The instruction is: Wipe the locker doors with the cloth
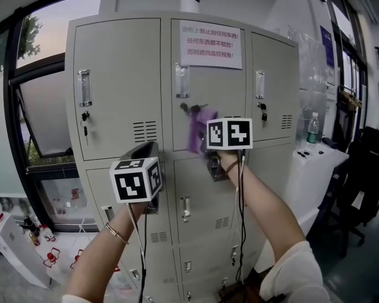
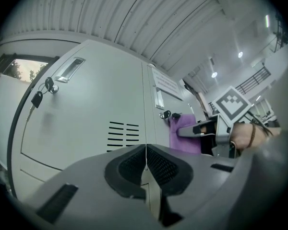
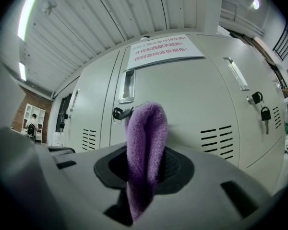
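Grey metal lockers (image 1: 123,81) stand before me, with a paper notice (image 1: 211,44) on the top middle door (image 3: 192,99). My right gripper (image 1: 205,139) is shut on a purple cloth (image 1: 201,130), which it holds against that door just below the lock and its keys (image 3: 117,113). In the right gripper view the cloth (image 3: 145,147) stands folded up between the jaws of that gripper (image 3: 144,169). My left gripper (image 1: 145,150) hangs lower left, near the top left door's lower edge (image 2: 86,123). Its jaws (image 2: 145,164) are shut with nothing between them. The left gripper view also shows the cloth (image 2: 185,133).
Keys hang from the top left lock (image 1: 84,122) and the top right lock (image 1: 263,112). A large window (image 1: 44,106) is at the left. A white counter (image 1: 316,163) with a bottle (image 1: 312,128) stands at the right, a black chair (image 1: 366,169) beyond it. Small items (image 1: 38,238) lie lower left.
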Demonstrator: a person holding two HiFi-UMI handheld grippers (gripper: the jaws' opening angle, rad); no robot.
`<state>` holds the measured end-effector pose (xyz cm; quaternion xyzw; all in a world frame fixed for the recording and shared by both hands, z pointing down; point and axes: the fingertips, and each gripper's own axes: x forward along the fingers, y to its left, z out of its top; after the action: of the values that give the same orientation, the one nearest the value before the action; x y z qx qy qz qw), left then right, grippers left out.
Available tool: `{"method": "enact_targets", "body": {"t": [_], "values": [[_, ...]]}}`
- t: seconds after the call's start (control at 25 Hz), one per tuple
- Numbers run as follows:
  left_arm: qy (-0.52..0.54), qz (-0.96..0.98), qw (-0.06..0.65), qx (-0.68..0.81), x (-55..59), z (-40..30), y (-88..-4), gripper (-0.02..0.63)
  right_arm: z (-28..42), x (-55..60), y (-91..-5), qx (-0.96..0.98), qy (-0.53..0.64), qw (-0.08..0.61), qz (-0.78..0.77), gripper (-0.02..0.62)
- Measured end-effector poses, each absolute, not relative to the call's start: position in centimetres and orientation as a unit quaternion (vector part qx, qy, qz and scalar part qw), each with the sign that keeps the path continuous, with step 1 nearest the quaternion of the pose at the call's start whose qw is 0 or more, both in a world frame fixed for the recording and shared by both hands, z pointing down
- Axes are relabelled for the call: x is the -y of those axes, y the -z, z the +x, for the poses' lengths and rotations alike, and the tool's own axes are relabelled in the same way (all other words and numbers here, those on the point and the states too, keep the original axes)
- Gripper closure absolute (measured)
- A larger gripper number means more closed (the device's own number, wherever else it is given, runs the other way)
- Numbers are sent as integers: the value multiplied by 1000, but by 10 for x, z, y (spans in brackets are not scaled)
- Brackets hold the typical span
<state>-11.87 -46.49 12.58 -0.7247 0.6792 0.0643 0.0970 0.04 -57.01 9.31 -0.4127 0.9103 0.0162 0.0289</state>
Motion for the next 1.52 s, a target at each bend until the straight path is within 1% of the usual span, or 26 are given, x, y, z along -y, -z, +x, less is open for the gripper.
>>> {"method": "enact_targets", "body": {"t": [0.44, 0.76, 1.52], "values": [[-72, -715, 102, -688, 466, -111, -119, 597, 13, 576, -82, -913, -29, 25, -406, 515], [-72, -709, 99, -694, 474, -98, -120, 597, 36, 588, -81, -912, -26, 32, -408, 515], [-64, -745, 85, -658, 525, -29, -141, 597, 143, 641, -82, -876, -10, 51, -479, 515]]}}
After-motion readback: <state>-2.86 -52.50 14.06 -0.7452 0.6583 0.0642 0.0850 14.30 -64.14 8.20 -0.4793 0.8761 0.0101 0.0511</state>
